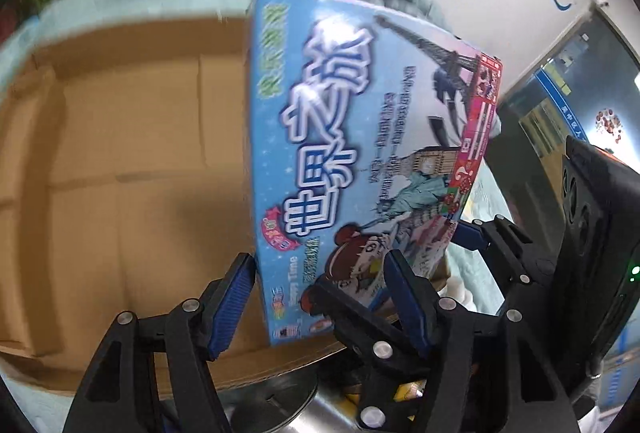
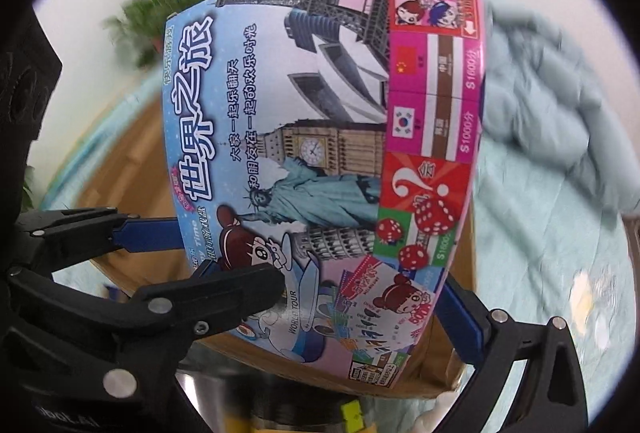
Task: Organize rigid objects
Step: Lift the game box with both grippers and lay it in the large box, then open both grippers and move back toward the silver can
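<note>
A flat board game box [image 1: 360, 137] printed with landmarks and cartoon figures hangs tilted over an open cardboard carton [image 1: 120, 153]. My left gripper [image 1: 320, 273] is shut on its near end, with the left pad on the box's blue edge and the right finger on the printed face. In the right wrist view the same box [image 2: 320, 113] fills the middle. There my right gripper [image 2: 360, 289] is shut on it, its right pad pressed against the pink edge. The left gripper's blue-padded finger [image 2: 152, 233] reaches in from the left.
The carton rests on a pale blue-green sheet [image 2: 540, 253]. A crumpled teal blanket [image 2: 560, 81] lies at the back right. A green plant [image 2: 160, 5] stands by the white wall. A metal cylinder [image 1: 304, 409] and a yellow item [image 2: 352, 413] sit just below the grippers.
</note>
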Motion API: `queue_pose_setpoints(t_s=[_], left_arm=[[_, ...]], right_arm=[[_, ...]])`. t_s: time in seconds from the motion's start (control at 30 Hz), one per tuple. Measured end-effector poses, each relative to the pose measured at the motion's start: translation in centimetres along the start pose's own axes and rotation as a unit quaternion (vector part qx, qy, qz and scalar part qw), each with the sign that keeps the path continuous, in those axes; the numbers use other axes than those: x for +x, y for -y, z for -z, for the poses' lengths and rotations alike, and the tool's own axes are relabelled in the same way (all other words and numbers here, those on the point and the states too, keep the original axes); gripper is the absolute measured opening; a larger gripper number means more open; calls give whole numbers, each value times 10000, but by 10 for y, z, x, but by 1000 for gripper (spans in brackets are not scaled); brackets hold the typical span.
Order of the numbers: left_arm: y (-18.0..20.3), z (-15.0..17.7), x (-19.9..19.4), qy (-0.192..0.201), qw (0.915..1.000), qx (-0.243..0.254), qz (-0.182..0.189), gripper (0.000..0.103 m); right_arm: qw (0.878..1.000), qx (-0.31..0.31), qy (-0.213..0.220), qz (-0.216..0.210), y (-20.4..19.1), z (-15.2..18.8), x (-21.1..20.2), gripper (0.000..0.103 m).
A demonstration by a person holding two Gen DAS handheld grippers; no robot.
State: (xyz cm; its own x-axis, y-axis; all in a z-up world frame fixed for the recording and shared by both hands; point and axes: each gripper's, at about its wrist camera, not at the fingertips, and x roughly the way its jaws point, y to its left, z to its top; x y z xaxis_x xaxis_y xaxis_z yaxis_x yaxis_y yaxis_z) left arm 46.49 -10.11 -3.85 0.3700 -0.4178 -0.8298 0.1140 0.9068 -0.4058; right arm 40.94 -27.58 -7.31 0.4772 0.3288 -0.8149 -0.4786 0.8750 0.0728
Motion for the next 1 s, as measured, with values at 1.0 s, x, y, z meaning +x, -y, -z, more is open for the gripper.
queue_pose_setpoints(t_s=[1.0], left_arm=[[24,154,-195,3073,9298,786,-1866,102]], right_arm=[[9861,243,1560,527,-18,69,-103,102]])
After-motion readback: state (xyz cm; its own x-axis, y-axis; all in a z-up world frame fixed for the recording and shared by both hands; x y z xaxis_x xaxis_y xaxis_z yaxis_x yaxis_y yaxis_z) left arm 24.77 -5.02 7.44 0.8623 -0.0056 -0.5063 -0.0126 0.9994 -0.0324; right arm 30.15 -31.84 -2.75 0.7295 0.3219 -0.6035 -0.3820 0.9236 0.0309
